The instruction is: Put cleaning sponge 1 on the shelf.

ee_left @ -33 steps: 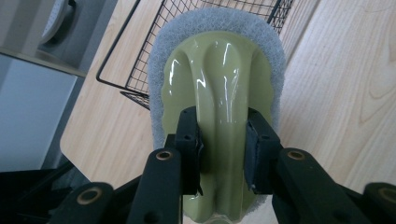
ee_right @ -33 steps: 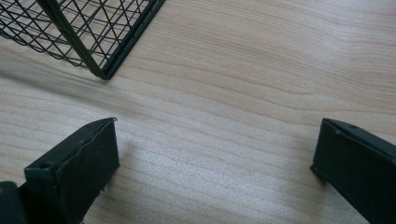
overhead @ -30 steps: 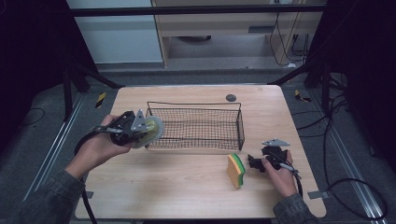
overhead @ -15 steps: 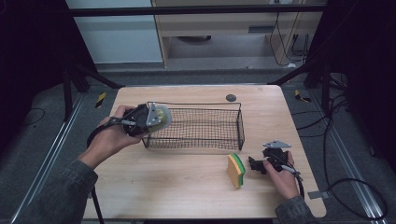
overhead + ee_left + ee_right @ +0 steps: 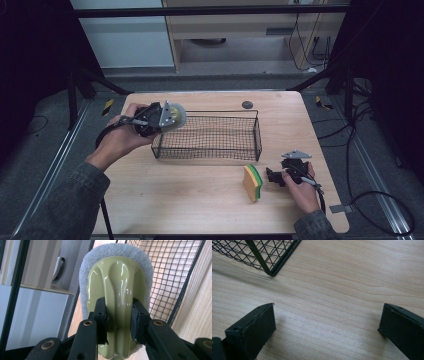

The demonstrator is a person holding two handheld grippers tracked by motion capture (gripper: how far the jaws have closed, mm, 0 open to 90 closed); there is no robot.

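A scrubber (image 5: 175, 115) with a glossy pale green handle (image 5: 117, 282) and a white mesh pad is held in the air by my left gripper (image 5: 159, 120), at the far left corner of the black wire basket (image 5: 257, 136). In the left gripper view the left gripper (image 5: 117, 308) is shut on the handle, with the basket's mesh (image 5: 172, 277) to its right. A yellow and green sponge (image 5: 252, 182) stands on edge on the wooden table (image 5: 190, 200). Just right of the sponge, my right gripper (image 5: 270, 176) rests open. The right gripper (image 5: 327, 320) has bare wood between its jaws and the basket's corner (image 5: 262, 255) ahead.
A small dark round disc (image 5: 247, 105) lies on the table behind the basket. The table's edges drop to a grey floor with cables (image 5: 380, 200) at the right and a yellow-black item (image 5: 107, 106) at the left. Metal frame legs stand at the far corners.
My left gripper has carried the scrubber away from the person and to the right, from beside the basket's left end to its far left corner. The right gripper and sponge have stayed put.
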